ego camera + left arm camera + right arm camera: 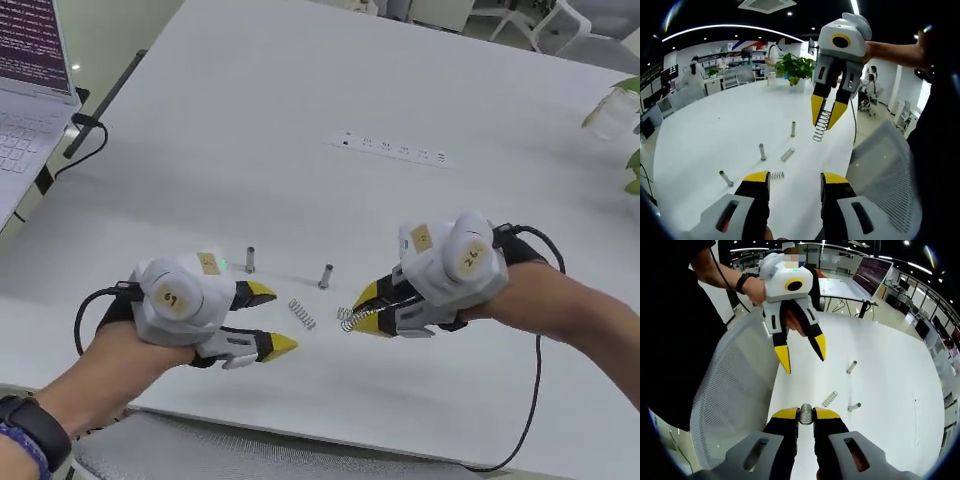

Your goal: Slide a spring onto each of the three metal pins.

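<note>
My right gripper (365,308) is shut on a small steel spring (806,413), which hangs from its yellow tips (821,125) just above the white table (300,150). My left gripper (272,318) faces it with nothing between its open jaws (795,177). Between the two grippers stand short metal pins (250,259) (326,276). The left gripper view has three pins (793,129) (761,151) (725,178), the nearest one leaning. A loose spring (301,313) lies on the table between the grippers, and the left gripper view shows two loose springs (787,154) (776,175).
A laptop (25,80) sits at the far left with a black cable (100,105) beside it. A power strip (390,150) is set into the table's middle. A plant (625,130) stands at the right edge. A mesh chair (200,450) is below the table's near edge.
</note>
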